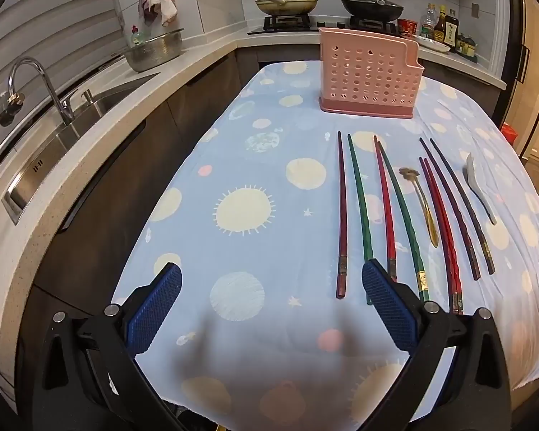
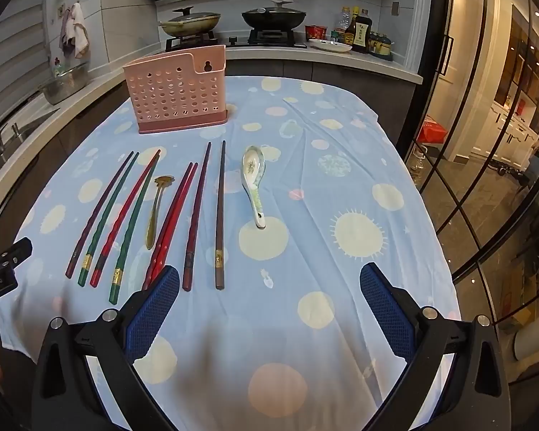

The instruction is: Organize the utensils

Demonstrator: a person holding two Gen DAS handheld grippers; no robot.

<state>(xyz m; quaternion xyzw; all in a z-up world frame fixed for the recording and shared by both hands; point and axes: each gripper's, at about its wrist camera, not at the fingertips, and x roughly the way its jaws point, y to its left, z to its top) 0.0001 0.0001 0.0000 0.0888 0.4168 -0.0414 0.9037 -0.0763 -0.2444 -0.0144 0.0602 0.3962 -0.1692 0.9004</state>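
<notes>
While both grippers' fingers [image 1: 377, 283] gape empty, we see all 8 chopsticks [image 2: 220, 215] and 2 spoons [image 2: 254, 183] outside the pink holder [image 2: 176, 97].

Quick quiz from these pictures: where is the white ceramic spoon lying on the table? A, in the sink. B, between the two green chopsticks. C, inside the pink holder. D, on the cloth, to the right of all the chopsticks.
D: the white ceramic spoon lies flat on the cloth, right of the last chopstick, apart from the pink holder.
</notes>
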